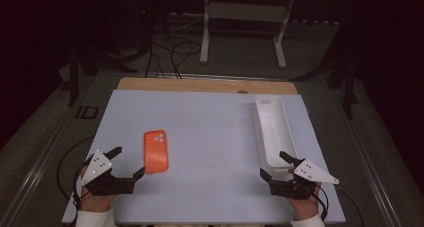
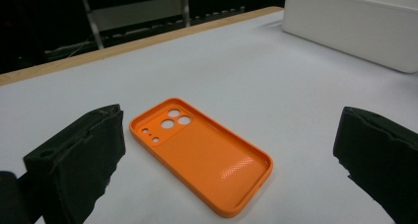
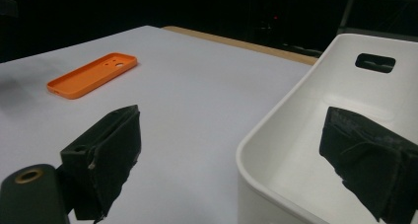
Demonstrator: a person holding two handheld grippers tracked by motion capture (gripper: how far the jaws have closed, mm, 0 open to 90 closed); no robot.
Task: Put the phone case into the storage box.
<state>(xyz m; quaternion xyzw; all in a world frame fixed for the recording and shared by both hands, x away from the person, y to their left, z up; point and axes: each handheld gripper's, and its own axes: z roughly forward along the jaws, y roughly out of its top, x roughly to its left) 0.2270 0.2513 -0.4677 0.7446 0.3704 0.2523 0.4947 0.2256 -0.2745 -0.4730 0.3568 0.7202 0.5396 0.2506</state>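
An orange phone case (image 1: 156, 151) lies inner side up on the white table sheet (image 1: 210, 132), left of centre. My left gripper (image 1: 129, 161) stands open just left of the case's near end, empty. In the left gripper view the case (image 2: 202, 155) lies ahead between the wide-apart jaws of the left gripper (image 2: 230, 130), camera holes at its far end. My right gripper (image 1: 273, 164) is open at the near end of a long white bin (image 1: 272, 129). In the right gripper view one jaw of the right gripper (image 3: 231, 125) hangs over the empty bin (image 3: 305, 105), the other outside it; the case (image 3: 93, 75) lies far left.
A strip of wooden tabletop (image 1: 205, 84) shows past the sheet's far edge. Beyond it, on the floor, stand a white metal frame (image 1: 245, 17) and loose cables (image 1: 170, 57). The bin has a handle slot (image 3: 374, 62) in its far wall.
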